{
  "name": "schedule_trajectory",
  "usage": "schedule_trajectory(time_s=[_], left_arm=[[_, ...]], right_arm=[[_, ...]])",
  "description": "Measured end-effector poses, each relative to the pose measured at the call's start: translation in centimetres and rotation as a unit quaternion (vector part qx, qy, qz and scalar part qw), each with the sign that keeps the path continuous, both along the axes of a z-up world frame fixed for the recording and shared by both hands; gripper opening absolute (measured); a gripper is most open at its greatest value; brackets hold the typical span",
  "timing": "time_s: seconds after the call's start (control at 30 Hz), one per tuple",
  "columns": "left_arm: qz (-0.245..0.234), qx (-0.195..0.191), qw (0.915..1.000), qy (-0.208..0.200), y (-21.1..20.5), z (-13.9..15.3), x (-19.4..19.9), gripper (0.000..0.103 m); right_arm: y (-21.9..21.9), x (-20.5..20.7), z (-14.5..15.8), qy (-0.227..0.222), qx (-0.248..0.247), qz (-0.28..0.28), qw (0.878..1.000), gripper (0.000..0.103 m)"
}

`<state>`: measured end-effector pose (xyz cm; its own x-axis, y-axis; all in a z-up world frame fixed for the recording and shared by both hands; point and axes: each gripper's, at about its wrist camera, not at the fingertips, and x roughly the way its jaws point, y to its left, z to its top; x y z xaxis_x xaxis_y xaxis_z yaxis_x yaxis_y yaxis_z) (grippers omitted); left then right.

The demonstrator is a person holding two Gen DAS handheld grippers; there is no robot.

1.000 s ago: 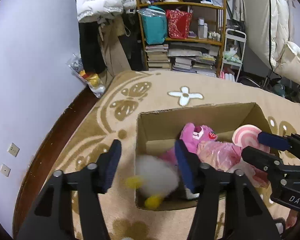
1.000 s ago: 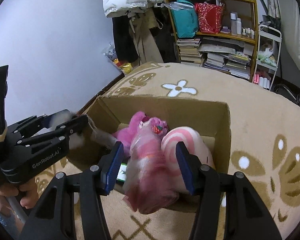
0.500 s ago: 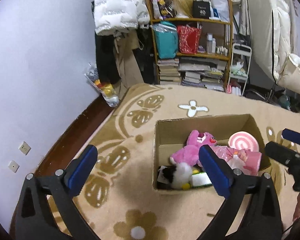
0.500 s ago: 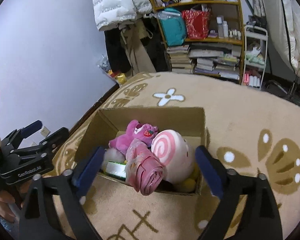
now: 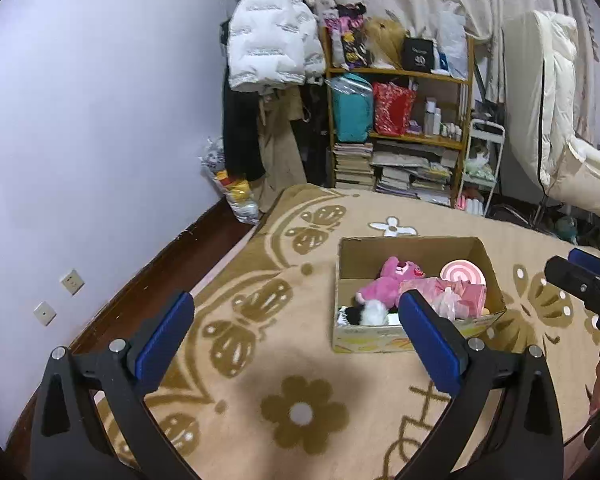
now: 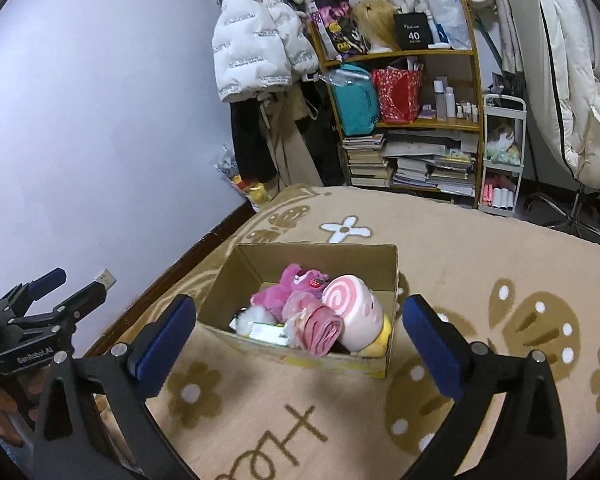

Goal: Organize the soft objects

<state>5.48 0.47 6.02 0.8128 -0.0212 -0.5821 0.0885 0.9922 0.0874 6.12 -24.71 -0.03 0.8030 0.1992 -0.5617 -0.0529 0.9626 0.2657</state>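
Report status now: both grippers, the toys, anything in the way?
Left gripper open, empty. Right gripper open, empty. Soft toys all in cardboard box. Carpet around box: nothing blocking.

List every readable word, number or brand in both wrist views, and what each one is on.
"40": black box on the shelf's top level; the smaller print around it is unreadable.
"GenRobot.AI": side of the left tool, right wrist view.
White puffer jacket: repeated lettering, too small to read.
Book spines, bottle labels: blurred.
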Motion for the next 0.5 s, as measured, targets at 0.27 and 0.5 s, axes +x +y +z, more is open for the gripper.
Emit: schedule_trajectory(time_s=[0.27,0.5], left_arm=[[0.01,-0.003,0.9998,-0.016,1.7,0.5,-3.8,0.101],[0.011,-0.014,0.9994,-0.028,2.5,0.4,-5.8,0.101]], right_arm=[[0.5,-3.7,1.6,-0.027,-0.014,-0.006,1.0,0.103],[0.5,-6.5,1.4,-0.042,-0.022,-0.02,0.999,0.103]])
